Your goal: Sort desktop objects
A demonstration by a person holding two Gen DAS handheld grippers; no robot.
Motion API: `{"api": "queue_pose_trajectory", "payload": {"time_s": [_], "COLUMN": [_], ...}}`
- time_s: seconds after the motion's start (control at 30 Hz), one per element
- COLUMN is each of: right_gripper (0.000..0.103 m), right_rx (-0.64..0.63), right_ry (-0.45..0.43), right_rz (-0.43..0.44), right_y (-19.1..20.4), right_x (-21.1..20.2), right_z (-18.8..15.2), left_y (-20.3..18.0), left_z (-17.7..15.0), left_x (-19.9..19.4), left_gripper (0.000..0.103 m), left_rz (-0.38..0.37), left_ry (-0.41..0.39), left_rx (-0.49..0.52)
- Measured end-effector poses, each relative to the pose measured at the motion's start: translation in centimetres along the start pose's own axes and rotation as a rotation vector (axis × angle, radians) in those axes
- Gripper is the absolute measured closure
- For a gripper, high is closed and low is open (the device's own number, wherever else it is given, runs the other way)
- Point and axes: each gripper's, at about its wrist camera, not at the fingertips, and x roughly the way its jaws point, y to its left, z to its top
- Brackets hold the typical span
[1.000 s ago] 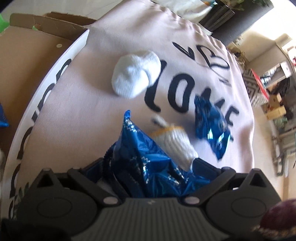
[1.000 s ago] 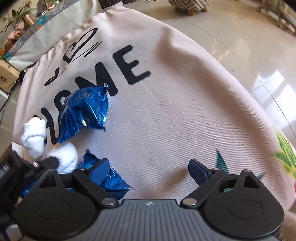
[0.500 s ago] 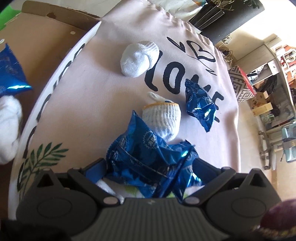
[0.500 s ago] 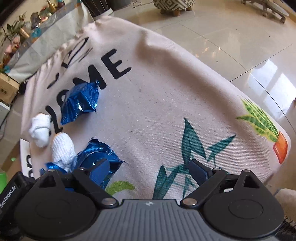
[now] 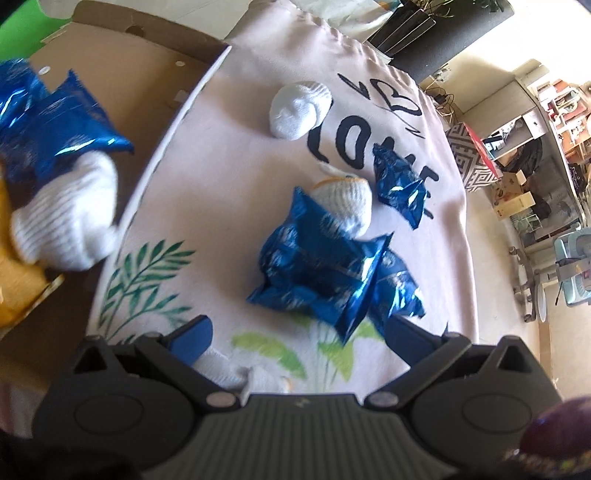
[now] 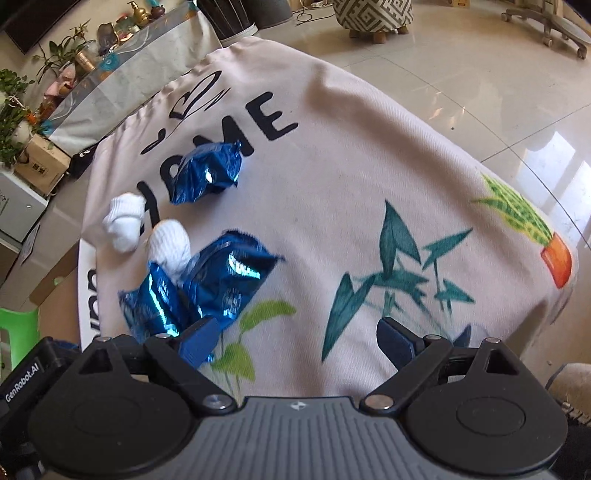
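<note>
Two blue foil snack bags (image 5: 325,269) lie overlapping on the printed tablecloth (image 5: 229,155), just ahead of my open, empty left gripper (image 5: 299,332). A white rolled sock with a yellow band (image 5: 347,201) rests against them. Another white sock (image 5: 295,107) and a smaller blue bag (image 5: 400,188) lie farther off. A white sock (image 5: 229,373) lies under the left gripper's base. My right gripper (image 6: 299,338) is open and empty above the cloth; the blue bags (image 6: 207,284), socks (image 6: 171,247) and far bag (image 6: 207,173) show to its left.
A cardboard box (image 5: 122,74) at the left holds blue bags (image 5: 55,125), a white sock (image 5: 70,218) and something yellow (image 5: 14,295). The table's right edge (image 6: 498,177) drops to tiled floor. A patterned stool (image 6: 373,14) and shelves stand beyond.
The left gripper has let go of the blue bag and pulled back; the bag now lies on the cloth. Both grippers have drawn back, showing more of the table.
</note>
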Motion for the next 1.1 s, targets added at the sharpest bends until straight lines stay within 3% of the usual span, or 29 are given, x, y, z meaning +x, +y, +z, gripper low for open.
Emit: {"api": "queue_pose_trajectory", "payload": {"time_s": [0.2, 0.57, 0.8, 0.93, 1.1], "right_gripper": [0.010, 0.011, 0.011, 0.011, 0.011], "right_rx": [-0.002, -0.205, -0.366, -0.431, -0.442], "right_ry": [0.007, 0.138, 0.144, 0.122, 0.076], "right_rz": [0.022, 0.093, 0.118, 0.105, 0.080], "right_y": [0.0, 3.0, 5.1, 6.0, 6.8], "right_x": [-0.5, 1.2, 2.2, 2.6, 3.3], "right_z": [-1.4, -6.2, -7.9, -8.3, -8.2], "left_y": [0.9, 0.9, 1.5, 1.1, 2.0], "left_z": [-0.2, 0.6, 1.3, 1.5, 0.8], "left_x": [0.5, 0.7, -0.3, -1.8, -4.3], "left_gripper": [0.000, 0.000, 0.000, 0.000, 0.000], "left_rz": [0.011, -0.019, -0.050, -0.052, -0.050], "left_ry": [0.000, -0.010, -0.023, -0.035, -0.063], "left_rx": [0.011, -0.009, -0.044, -0.005, 0.005]}}
